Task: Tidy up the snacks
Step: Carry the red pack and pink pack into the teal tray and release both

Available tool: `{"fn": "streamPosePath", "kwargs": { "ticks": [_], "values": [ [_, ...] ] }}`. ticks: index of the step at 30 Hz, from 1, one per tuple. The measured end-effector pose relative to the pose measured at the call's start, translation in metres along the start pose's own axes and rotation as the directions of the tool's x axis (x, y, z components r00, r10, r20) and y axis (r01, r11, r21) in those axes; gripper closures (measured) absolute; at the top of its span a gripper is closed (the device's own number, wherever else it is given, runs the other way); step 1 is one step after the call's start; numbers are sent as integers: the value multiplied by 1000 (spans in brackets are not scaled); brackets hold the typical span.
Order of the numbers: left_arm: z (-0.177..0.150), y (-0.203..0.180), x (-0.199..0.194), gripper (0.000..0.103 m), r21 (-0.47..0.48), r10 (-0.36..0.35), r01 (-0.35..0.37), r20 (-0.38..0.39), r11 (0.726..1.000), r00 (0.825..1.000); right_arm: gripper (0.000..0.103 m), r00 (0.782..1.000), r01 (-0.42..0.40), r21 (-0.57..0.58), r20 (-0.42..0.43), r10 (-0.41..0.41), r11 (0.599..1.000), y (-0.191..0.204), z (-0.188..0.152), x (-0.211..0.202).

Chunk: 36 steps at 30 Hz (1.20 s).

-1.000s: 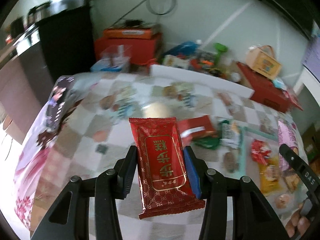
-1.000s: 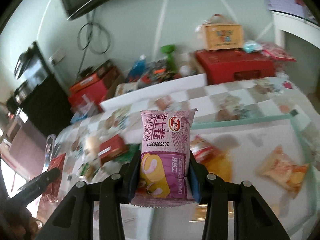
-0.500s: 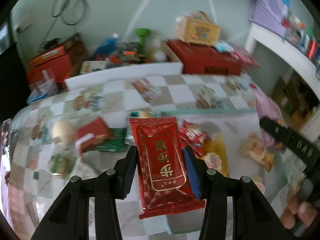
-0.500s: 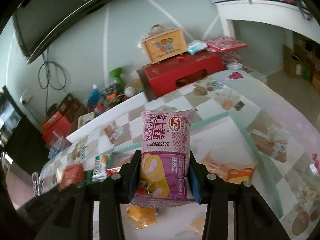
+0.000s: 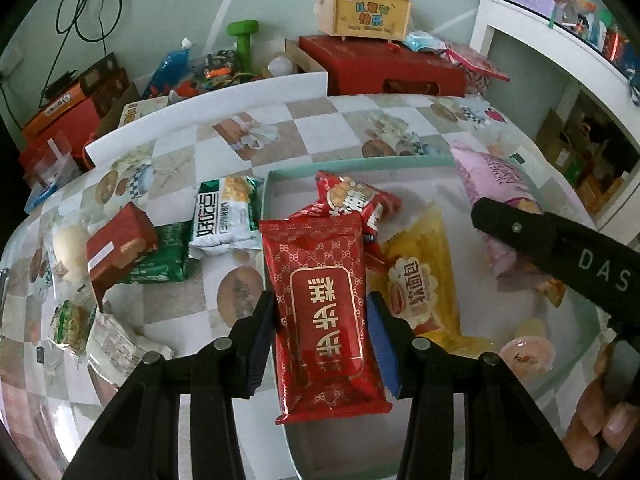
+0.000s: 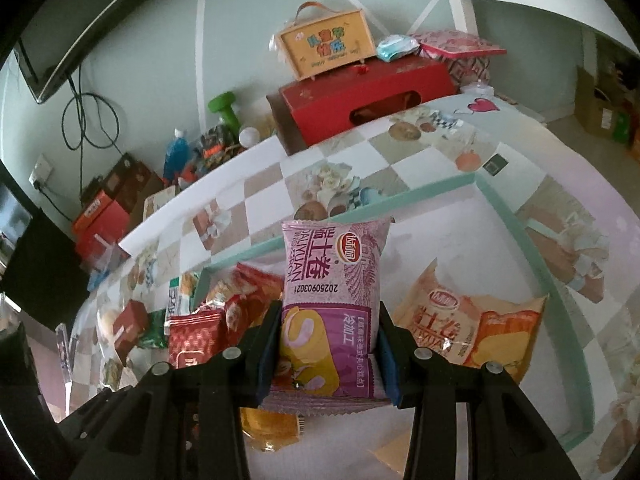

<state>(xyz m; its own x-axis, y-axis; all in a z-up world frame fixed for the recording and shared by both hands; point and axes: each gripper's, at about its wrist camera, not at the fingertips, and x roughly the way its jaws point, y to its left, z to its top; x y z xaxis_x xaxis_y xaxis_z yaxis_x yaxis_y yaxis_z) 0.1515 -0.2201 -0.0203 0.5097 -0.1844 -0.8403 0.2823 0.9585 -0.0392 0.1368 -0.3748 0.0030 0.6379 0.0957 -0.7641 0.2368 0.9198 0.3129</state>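
A: Holding steady, your left gripper (image 5: pixel 320 320) is clamped on the red gold-lettered pack (image 5: pixel 324 312), both pads pressed to its sides. In the left wrist view it stands upright at centre frame, over the left wall of the teal-rimmed tray (image 5: pixel 360 162).

B: And your right gripper (image 6: pixel 326 346)?

A: It is clamped as well, on the purple roll-cake pack (image 6: pixel 332 300), which stands upright at the centre of the right wrist view, above the tray's white floor. In the left wrist view you can see the same tool as a black arm entering from the right edge, with fingers of your hand (image 5: pixel 600 432) at lower right.

B: What lies in the tray?

A: At its left end, a red snack bag (image 5: pixel 352 200) and a yellow pack (image 5: pixel 420 280) just beside it. On the right, an orange roll-cake pack (image 6: pixel 472 328) lies flat.

B: And outside it?

A: On the checked tablecloth (image 5: pixel 320 128), at the left of the left wrist view, you have a white-and-green pack (image 5: pixel 224 220), a green pack (image 5: pixel 164 260) and a small red box (image 5: pixel 120 248), bunched near the tray's left wall.
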Motion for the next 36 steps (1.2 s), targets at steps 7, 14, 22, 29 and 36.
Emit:
{"fn": "streamPosePath", "kwargs": {
  "ticks": [7, 14, 22, 29, 36],
  "values": [
    [-3, -5, 8, 56, 2, -45, 45, -30, 999, 999, 57, 999, 25, -5, -26, -25, 1000, 0, -3, 6],
    [-5, -9, 9, 56, 7, -42, 43, -44, 999, 998, 55, 998, 55, -2, -34, -55, 999, -2, -2, 7],
    [-5, -9, 7, 56, -1, -49, 49, -64, 999, 997, 56, 998, 57, -12, -7, -58, 998, 1, 0, 0],
    [-3, -7, 0, 53, -9, -58, 58, -58, 998, 997, 56, 998, 56, -14, 3, -56, 998, 2, 1, -2],
    [0, -4, -4, 50, -12, -51, 51, -45, 999, 998, 56, 998, 56, -19, -1, -56, 998, 3, 0, -2]
  ]
}}
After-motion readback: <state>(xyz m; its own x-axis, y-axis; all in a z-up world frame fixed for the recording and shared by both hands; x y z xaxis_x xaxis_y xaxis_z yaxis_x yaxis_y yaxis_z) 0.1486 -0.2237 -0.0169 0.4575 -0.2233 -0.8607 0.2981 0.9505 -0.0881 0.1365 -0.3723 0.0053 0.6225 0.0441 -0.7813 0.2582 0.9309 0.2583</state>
